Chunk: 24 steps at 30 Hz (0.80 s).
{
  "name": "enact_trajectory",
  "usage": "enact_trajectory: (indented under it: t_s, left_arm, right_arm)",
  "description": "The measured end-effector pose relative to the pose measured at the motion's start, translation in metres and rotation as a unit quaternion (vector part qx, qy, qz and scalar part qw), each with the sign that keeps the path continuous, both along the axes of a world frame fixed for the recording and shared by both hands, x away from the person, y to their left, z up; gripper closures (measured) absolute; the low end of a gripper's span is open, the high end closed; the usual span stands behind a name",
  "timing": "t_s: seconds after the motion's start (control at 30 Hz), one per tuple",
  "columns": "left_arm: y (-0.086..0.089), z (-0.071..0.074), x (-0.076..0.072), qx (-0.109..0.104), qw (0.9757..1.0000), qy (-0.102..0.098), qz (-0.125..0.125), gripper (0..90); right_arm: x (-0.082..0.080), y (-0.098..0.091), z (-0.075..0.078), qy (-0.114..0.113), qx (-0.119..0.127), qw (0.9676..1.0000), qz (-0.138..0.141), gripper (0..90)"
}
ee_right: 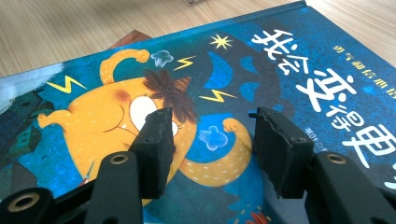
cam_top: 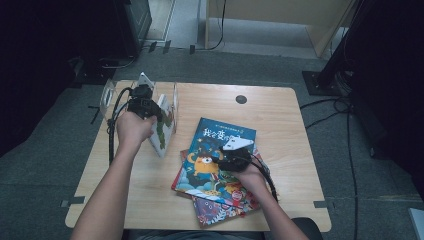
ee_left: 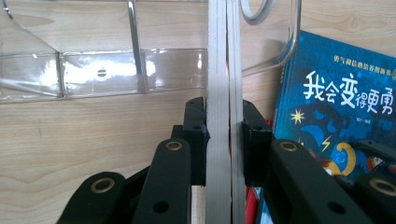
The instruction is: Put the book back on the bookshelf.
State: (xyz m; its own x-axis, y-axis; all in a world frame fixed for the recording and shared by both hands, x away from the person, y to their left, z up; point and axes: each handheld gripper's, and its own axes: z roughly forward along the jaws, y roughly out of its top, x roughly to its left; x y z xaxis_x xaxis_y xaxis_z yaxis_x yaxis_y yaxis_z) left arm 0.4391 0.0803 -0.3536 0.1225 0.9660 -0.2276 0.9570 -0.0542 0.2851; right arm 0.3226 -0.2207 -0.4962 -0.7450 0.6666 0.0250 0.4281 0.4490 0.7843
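My left gripper (cam_top: 157, 116) is shut on a pair of thin white books (cam_top: 164, 131) that stand upright on edge by a clear acrylic book stand (cam_top: 107, 93). In the left gripper view the black jaws of my left gripper (ee_left: 224, 123) press both sides of the white books' edges (ee_left: 218, 56), with the clear stand (ee_left: 102, 70) behind them. My right gripper (cam_top: 220, 154) hovers over a blue picture book (cam_top: 217, 140) on top of a stack. In the right gripper view my right gripper (ee_right: 212, 135) stands open just above the blue book's cover (ee_right: 289, 60), nothing between the jaws.
Under the blue book lie a red-edged book (cam_top: 179, 181) and a patterned one (cam_top: 220, 209). The wooden table (cam_top: 285, 115) has a round grommet (cam_top: 241, 99) at the back. The blue book (ee_left: 341, 98) lies to the right of the held books. Dark equipment stands around the table.
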Motion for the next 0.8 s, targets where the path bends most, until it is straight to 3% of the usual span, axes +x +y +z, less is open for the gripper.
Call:
enact_trajectory:
  t_s: [0.8]
  left_arm:
    - [-0.01,-0.004,0.045,0.017,0.9995,-0.017,0.019,77.2]
  right_arm:
    - [0.0,0.0,-0.001,-0.003,0.002,1.0,0.001,49.4]
